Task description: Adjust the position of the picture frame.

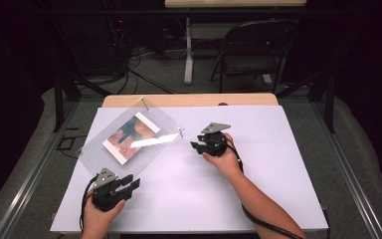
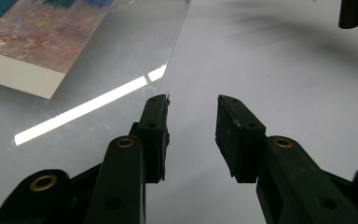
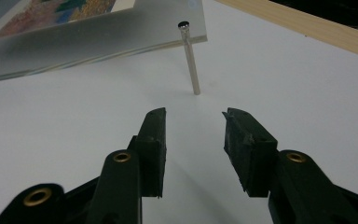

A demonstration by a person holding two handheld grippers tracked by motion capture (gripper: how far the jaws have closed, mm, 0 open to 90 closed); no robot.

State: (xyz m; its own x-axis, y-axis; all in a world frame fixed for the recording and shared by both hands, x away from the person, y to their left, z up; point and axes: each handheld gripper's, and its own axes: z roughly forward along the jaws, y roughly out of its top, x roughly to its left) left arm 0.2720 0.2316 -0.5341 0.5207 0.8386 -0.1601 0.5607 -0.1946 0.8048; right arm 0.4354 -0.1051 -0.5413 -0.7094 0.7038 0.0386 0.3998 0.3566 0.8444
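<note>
Two hand-held grippers close in on a clear acrylic photo frame at a white-covered work surface.

The white surface (image 1: 258, 199) carries the acrylic frame (image 1: 154, 124) at its far left, raised on slim metal standoff pins with a colourful print (image 1: 130, 137) sandwiched inside. The left gripper (image 1: 129, 185), jaws apart and empty, waits at the frame's near edge, seemingly to steady it; the right gripper (image 1: 197, 144), also open and empty, points at the corner pin (image 3: 190, 60), apparently its target.
</note>
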